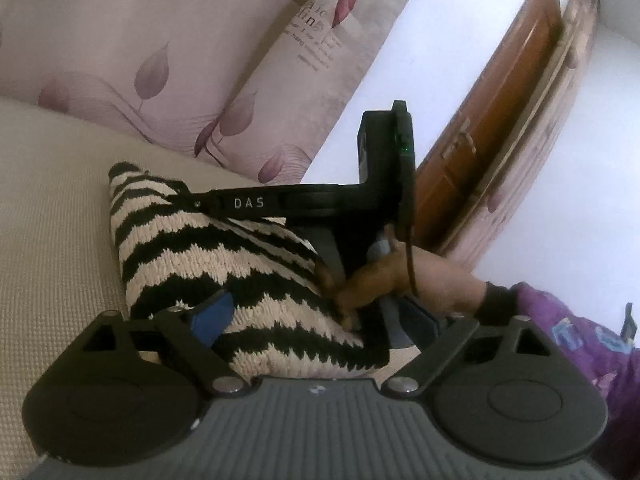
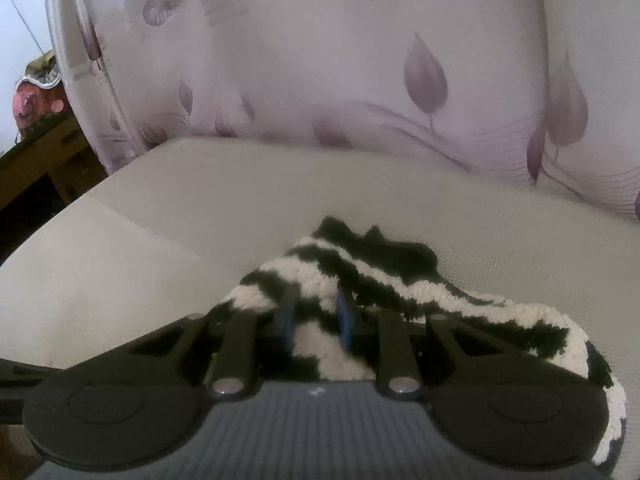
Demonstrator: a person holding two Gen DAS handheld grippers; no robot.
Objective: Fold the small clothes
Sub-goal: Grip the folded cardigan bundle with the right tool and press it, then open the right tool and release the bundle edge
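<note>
Zebra-striped knit garment [image 1: 224, 264] lies bunched on the beige cushion [image 1: 52, 240], in front of the leaf-printed backrest [image 1: 120, 40]. Left gripper [image 1: 320, 320] has its jaws spread wide around the cloth without pinching it. Right gripper [image 2: 318, 316] has its blue pads [image 2: 345, 320] clenched on a fold of the same garment, and a hand [image 1: 440, 280] holds its handle.

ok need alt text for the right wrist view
The right gripper, its blue-padded fingers nearly together, pinches a fold of a black-and-white zigzag knitted garment. The garment lies on a beige woven seat cushion, before a pale backrest printed with purple leaves.
</note>
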